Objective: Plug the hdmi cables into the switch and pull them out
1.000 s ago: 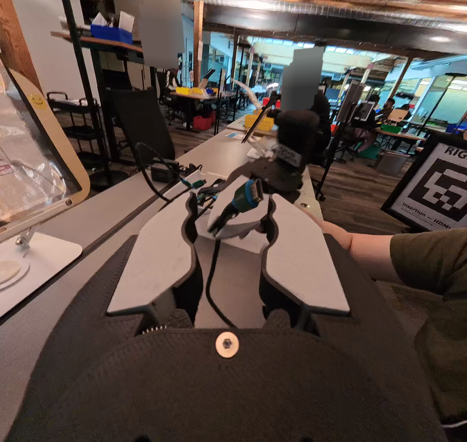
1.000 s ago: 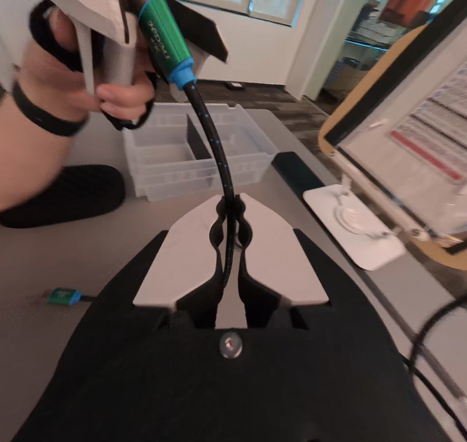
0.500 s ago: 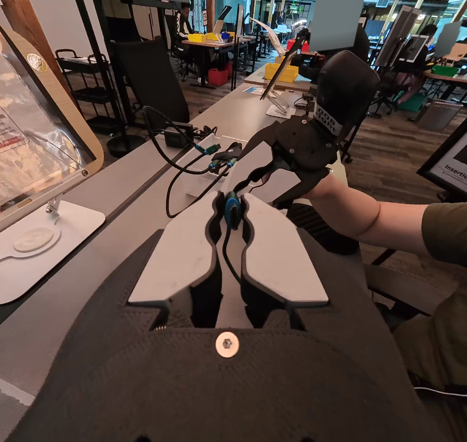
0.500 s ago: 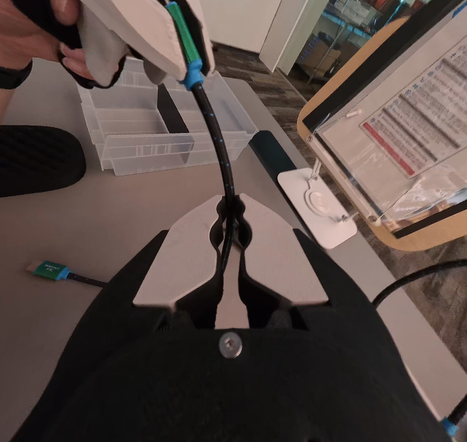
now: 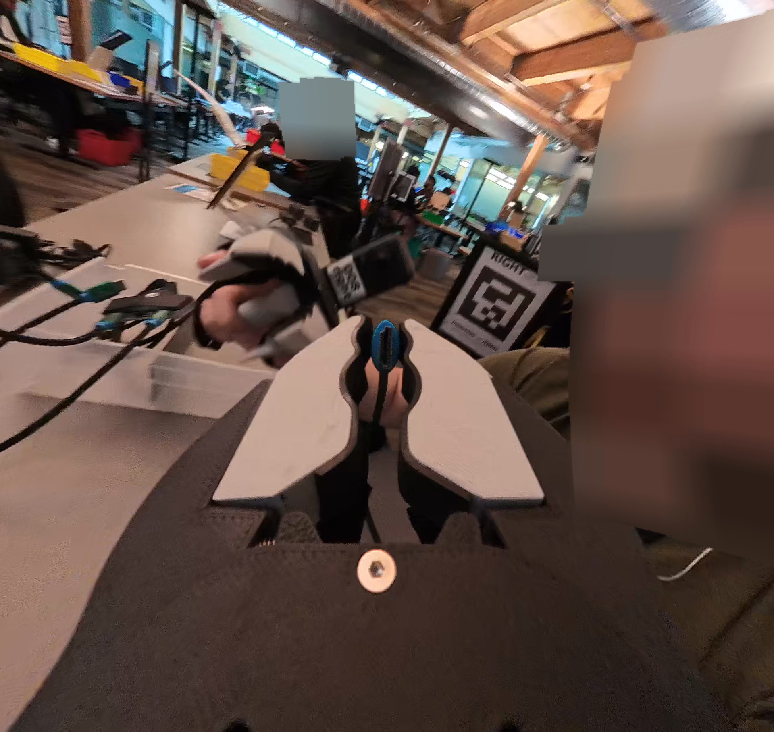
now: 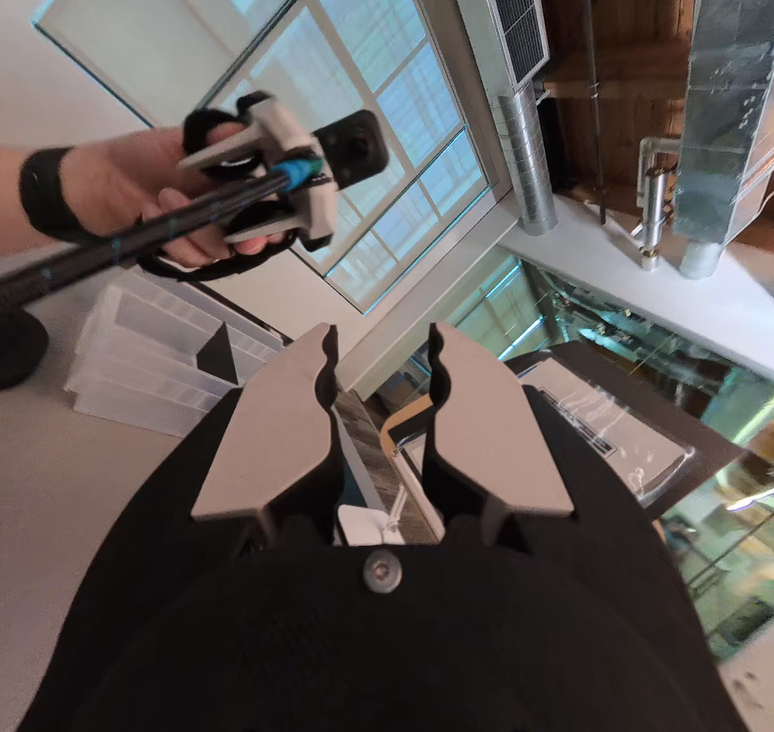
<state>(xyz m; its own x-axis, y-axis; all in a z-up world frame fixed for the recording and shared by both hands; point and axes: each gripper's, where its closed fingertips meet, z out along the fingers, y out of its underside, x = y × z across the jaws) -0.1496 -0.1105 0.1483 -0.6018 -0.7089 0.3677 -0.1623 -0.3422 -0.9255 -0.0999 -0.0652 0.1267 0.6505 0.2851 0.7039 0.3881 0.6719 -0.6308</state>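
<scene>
- The left gripper [image 5: 385, 345] has its jaws pinched tight on the HDMI plug [image 5: 384, 348], blue collar and metal mouth facing straight out between the tips.
- Its black cable [image 5: 377, 402] drops back down the gap between the two pale fingers [image 5: 310, 414].
- Over in the right wrist view, that same cable [image 6: 125, 238] runs taut from the lower left up into the left gripper [image 6: 289, 176], and the plug's blue and green body [image 6: 299, 169] shows at the tips.
- The right gripper [image 6: 382, 345] is empty, jaws parted with a clear gap between them, and it is tipped up toward the window and ceiling ducts.
- From the left wrist view the right gripper [image 5: 259, 289] hangs above the tabletop [image 5: 83, 502], a hand [image 5: 234, 310] wrapped round its handle.
- The switch [image 5: 146, 302] sits raised on a white tray [image 5: 63, 360] at the left, a small dark box, somewhat blurred.
- Two cables with blue and green plugs [image 5: 125, 320] meet its near side; another green plug [image 5: 102, 291] lies just behind it.
- A clear plastic organiser [image 6: 138, 360] rests on the tabletop [image 6: 83, 502] beneath the left gripper.
- A black-and-white marker board [image 5: 494, 301] stands beyond the left gripper's tips.
</scene>
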